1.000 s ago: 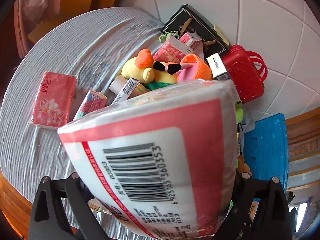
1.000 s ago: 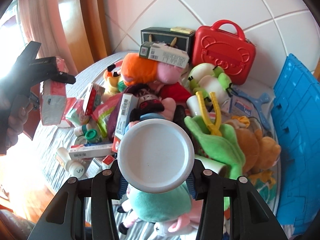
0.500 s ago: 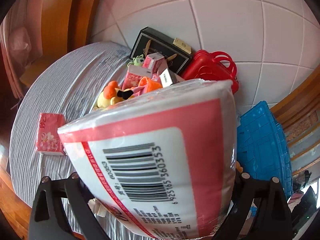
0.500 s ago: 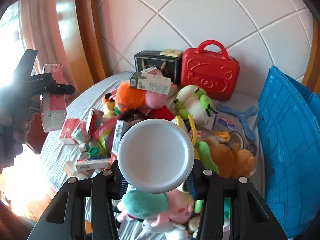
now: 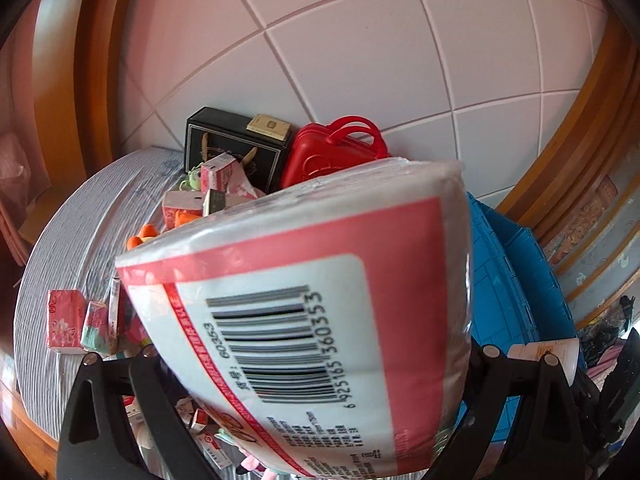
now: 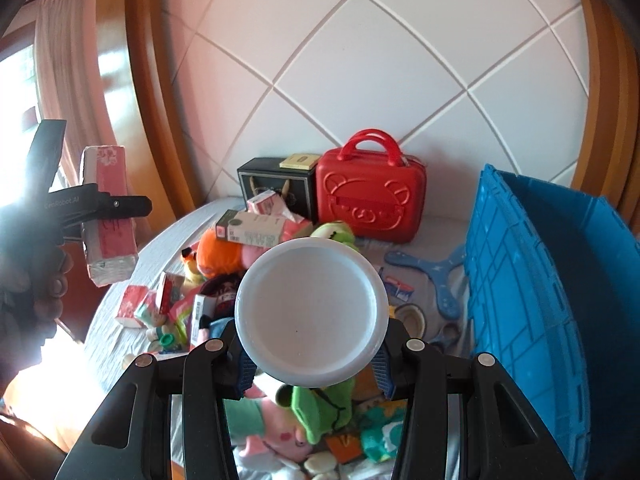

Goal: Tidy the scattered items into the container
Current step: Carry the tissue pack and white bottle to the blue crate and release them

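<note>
A: Where's the tissue pack (image 5: 320, 320)?

B: Clamped across its width in the left hand-held gripper (image 5: 316, 360), above the clutter. Soft and light; the film looks slippery.

A: And the right hand-held gripper (image 6: 311, 364)?

B: Pinching a white round lid (image 6: 311, 316) by its sides; stiff, light. The blue crate (image 6: 532, 292) is alongside

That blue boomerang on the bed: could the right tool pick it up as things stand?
Probably not yet: the right tool is shut on a white jar. The blue boomerang itself lies uncovered beside the blue crate.
</note>
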Demonstrator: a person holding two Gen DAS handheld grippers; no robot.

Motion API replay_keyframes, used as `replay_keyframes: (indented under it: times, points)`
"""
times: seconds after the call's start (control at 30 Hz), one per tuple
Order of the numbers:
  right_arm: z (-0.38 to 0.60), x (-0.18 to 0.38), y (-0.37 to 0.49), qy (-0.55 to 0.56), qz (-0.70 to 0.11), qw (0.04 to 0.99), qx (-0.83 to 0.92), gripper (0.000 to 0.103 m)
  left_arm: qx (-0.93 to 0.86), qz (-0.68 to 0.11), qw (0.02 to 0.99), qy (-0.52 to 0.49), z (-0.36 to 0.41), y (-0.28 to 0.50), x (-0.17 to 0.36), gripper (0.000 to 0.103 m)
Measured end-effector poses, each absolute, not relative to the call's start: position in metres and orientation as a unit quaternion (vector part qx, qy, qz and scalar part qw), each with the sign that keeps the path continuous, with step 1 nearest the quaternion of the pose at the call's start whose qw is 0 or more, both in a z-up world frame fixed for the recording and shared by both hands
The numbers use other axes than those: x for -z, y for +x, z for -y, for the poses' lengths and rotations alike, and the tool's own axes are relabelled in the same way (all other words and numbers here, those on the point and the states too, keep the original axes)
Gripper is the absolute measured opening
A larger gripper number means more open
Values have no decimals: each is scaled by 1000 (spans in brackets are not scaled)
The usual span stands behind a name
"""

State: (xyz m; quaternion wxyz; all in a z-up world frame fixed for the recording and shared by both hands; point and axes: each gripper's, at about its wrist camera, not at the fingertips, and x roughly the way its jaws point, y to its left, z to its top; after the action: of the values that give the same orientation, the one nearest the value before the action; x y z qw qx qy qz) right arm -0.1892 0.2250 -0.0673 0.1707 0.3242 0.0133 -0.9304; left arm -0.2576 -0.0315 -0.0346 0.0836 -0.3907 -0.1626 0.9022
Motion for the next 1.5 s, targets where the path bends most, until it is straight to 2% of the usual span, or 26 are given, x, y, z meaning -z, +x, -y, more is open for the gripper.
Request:
replay_keyframes:
  times: [0.33,0.67,1.13,1.5]
  points:
    - [-318,37,-181,291,22,146,945,45,-909,120,136,-376,-78,-269,5,97]
    - [-420,28,-158,268,66,68,959,45,-896,79,216,-379,-188,-281,-11,97]
    - [-508,50,-123,273,116,-20,955,45,-866,16,323,-383,-342,-284,-24,97]
    - [-556,76,-119,280,151,-54,947,45,-841,-37,368,-395,-427,-296,-10,97]
